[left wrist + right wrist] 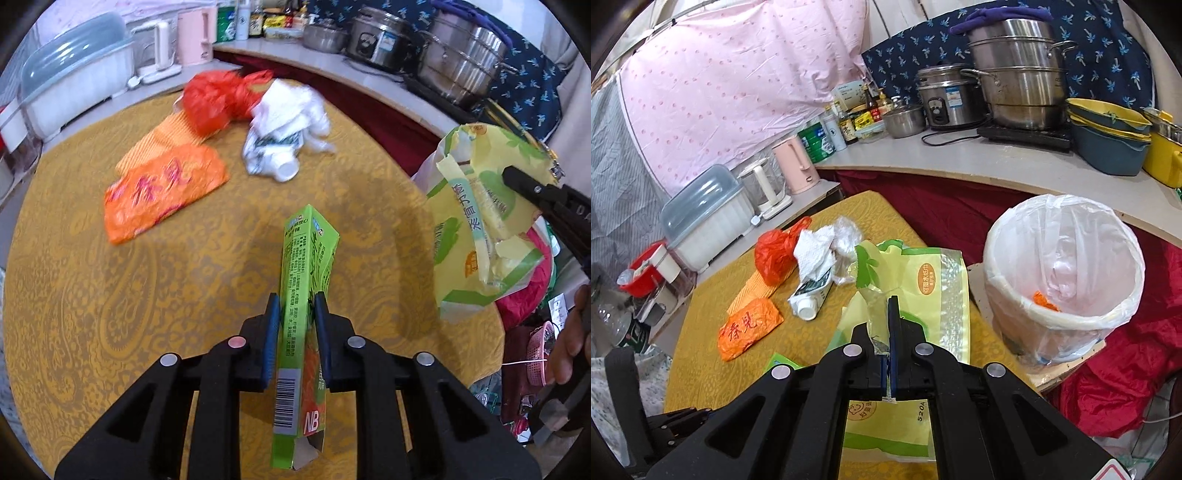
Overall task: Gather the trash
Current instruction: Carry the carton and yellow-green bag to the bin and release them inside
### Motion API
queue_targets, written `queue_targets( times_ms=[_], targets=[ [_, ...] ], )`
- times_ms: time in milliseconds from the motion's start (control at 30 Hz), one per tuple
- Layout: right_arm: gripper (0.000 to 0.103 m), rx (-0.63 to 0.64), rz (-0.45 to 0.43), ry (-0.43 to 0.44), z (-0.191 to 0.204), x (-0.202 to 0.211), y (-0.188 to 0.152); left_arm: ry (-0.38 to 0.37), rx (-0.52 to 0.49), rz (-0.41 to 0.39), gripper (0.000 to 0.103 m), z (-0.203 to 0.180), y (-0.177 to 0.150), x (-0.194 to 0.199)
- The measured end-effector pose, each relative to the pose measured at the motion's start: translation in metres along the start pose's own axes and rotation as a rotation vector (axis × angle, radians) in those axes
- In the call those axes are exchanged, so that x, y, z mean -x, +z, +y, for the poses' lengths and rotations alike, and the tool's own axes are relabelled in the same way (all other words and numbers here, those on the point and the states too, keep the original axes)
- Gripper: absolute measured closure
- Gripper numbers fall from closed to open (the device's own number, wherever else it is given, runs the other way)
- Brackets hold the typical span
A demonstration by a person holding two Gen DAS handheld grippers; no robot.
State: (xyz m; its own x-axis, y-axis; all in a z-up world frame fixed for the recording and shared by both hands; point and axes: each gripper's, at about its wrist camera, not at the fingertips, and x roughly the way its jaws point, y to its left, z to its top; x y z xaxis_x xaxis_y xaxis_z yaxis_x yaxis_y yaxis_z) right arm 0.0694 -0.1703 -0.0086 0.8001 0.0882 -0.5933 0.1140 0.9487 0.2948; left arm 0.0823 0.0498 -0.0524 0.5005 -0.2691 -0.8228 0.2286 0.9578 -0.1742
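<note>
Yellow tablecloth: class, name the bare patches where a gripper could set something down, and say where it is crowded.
Bare tablecloth lies on the near side of the orange packet, and between that packet and the green carton in the left gripper. The far end is crowded: red bag, white tissue, toothpaste tube.

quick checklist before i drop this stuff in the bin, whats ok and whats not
1. Left tongs shut on the green carton: ok, both pads press its sides.
2. Right tongs shut on the yellow-green wrapper: ok, the film is pinched between the closed fingers.
3. Bin open and lined: ok, a white bag is folded over the rim, with an orange scrap inside.
4. Wrapper over the bin mouth: not ok, it hangs to the left of the bin, above the table edge.
5. Carton over the bin: not ok, it is above the tablecloth.
6. Table cleared: not ok, orange packet, red bag, tissues and tube remain.
</note>
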Motion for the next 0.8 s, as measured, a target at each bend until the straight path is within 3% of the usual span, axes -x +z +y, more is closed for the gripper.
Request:
queue_targets(
  times_ms=[200,467,800],
  targets=[
    [0.102,-0.038,-0.058,-0.039,-0.032,0.010,0.022,-0.053,-0.046,-0.036,0.085,-0.033,0.031,0.001],
    [0.102,-0.096,-0.134,-0.128,-0.095,0.022,0.057,-0.152,-0.166,-0.131,0.085,-0.117,0.088,0.000],
    [0.102,-0.175,-0.159,-0.212,-0.174,0.016,0.078,-0.260,-0.267,-0.145,0.085,-0.218,0.137,-0.042]
  ],
)
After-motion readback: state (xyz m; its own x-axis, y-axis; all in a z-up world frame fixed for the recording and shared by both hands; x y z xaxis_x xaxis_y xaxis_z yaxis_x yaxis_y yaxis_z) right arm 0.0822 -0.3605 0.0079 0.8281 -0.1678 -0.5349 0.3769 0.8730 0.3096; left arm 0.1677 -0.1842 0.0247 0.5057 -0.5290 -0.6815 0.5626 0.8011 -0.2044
